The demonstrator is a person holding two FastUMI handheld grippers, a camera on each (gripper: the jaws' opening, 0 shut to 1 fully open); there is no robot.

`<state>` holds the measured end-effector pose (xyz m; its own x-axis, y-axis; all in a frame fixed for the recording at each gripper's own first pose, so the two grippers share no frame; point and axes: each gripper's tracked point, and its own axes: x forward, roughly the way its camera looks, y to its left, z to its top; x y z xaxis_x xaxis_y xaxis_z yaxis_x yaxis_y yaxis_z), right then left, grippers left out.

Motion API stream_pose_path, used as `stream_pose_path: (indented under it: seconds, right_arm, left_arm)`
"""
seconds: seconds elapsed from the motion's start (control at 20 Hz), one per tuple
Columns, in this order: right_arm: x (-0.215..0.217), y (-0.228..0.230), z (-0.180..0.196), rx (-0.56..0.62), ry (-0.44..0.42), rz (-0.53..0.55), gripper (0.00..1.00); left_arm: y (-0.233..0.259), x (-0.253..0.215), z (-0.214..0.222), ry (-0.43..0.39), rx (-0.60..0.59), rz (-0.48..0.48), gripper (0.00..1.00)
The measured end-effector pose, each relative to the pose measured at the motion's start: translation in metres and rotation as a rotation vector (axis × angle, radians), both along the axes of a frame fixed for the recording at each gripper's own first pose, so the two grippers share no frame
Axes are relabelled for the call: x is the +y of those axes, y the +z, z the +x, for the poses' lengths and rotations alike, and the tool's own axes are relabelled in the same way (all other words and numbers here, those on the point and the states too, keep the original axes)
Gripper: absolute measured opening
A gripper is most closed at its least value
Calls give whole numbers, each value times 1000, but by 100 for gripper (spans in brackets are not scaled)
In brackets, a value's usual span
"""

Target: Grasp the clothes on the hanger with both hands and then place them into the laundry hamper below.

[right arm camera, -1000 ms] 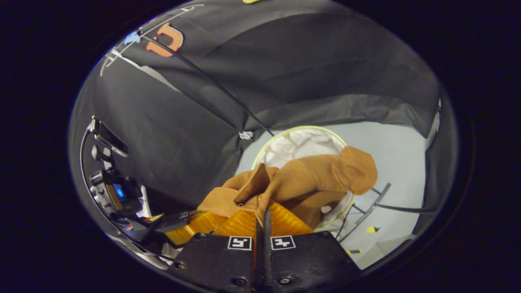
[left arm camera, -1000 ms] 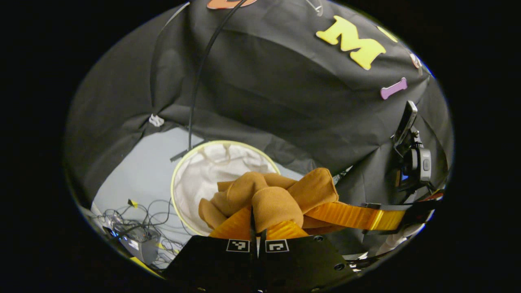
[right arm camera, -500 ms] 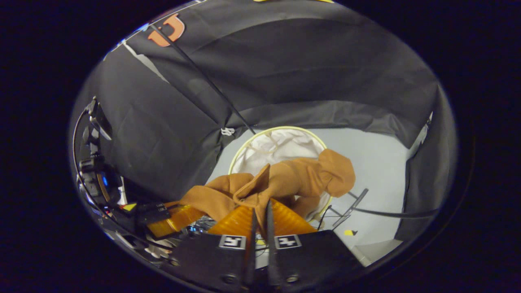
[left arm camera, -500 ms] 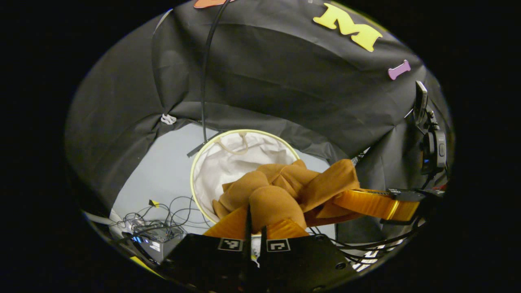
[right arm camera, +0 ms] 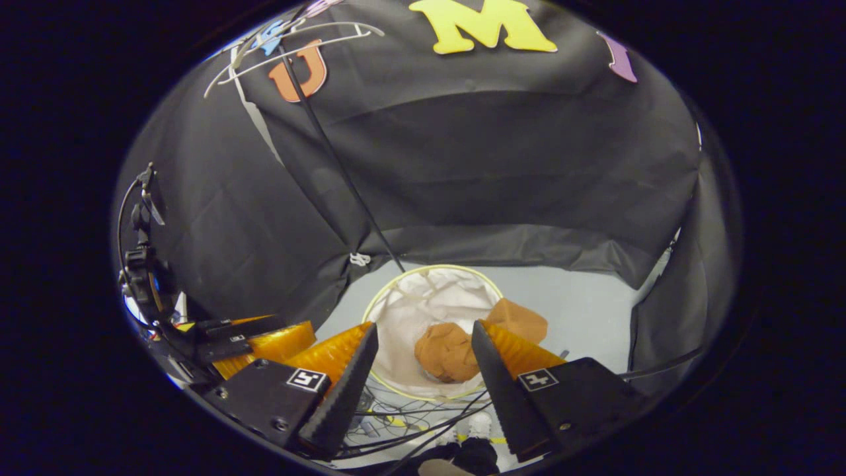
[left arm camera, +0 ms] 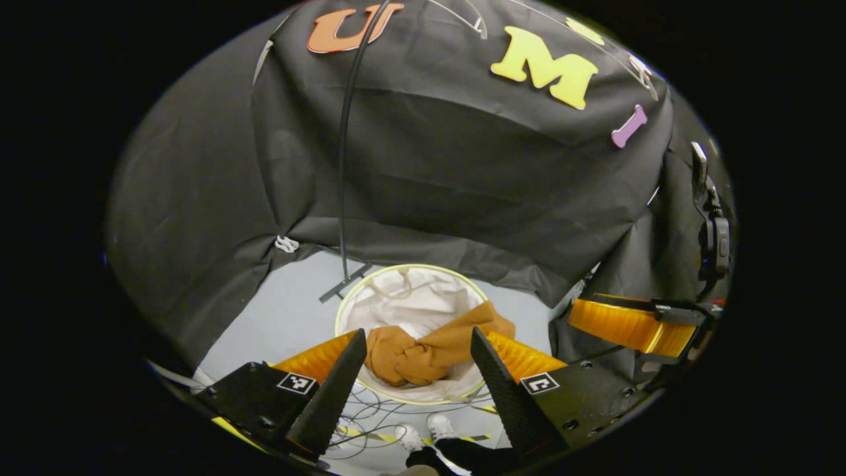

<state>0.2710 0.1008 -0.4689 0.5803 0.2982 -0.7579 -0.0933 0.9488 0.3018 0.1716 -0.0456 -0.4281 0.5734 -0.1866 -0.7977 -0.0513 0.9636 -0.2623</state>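
Both claws, left claw [left arm camera: 416, 354] and right claw [right arm camera: 423, 347], spread wide above brown clothes [left arm camera: 429, 350] in white hamper [left arm camera: 423, 297]; no legible labels.

The left gripper [left arm camera: 416, 377] hung with its jaws spread wide, gripping nothing. The right gripper [right arm camera: 423, 377] hung beside it, likewise spread wide, pointing downward.

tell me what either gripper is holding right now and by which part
Nothing is held. The left gripper and right gripper are both open, and the brown garment lies in the hamper below.
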Motion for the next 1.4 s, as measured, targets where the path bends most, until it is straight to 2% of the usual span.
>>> stream_pose_path:
  seconds: [0.05,0.1,0.15,0.25,0.35,0.4,0.5,0.65,0.8,0.85,0.95,1.0,1.1,1.15,1.3,1.4]
  right_arm:
    - [-6,7,-1,-24,-5,-17,91]
    - [-13,16,-7,-47,-12,-28,90]
    - [-20,25,-12,-68,-18,-35,91]
    - [-32,44,-20,-120,-36,-42,91]
    - [-47,74,-29,-180,-50,-52,91]
    - [-54,94,-35,-221,-57,-57,91]
    - [-66,134,-47,-296,-51,-64,92]
    - [-75,201,-80,-395,-18,16,93]
    - [-107,265,-123,-550,-31,-12,95]
    - [-116,287,-139,-598,-30,-19,96]
    - [-118,331,-187,-662,15,18,98]
    - [-123,345,-204,-676,22,27,100]
    - [-144,368,-230,-725,-17,50,99]
    - [-156,380,-241,-751,-45,57,99]
    - [-174,401,-272,-789,-83,80,99]
    - [-172,414,-290,-809,-66,99,99]
  left_arm:
    - [8,1,0,5,-19,5,96]
    - [17,3,-1,4,-41,19,100]
    - [26,5,0,2,-69,36,96]
    - [48,4,0,-1,-124,62,96]
    - [79,-3,3,-5,-195,80,96]
    - [97,-8,3,-12,-236,88,100]
    - [138,-18,1,-25,-327,117,96]
    - [209,-40,-11,-29,-460,124,96]
    - [279,-57,-32,-2,-581,131,100]
    - [302,-62,-43,2,-619,137,91]
    - [336,-62,-70,16,-677,154,91]
    - [352,-67,-84,19,-687,157,92]
    - [378,-72,-103,41,-728,185,92]
    - [389,-73,-112,54,-747,210,100]
    - [404,-83,-144,72,-747,279,100]
    - [415,-81,-153,67,-748,292,100]
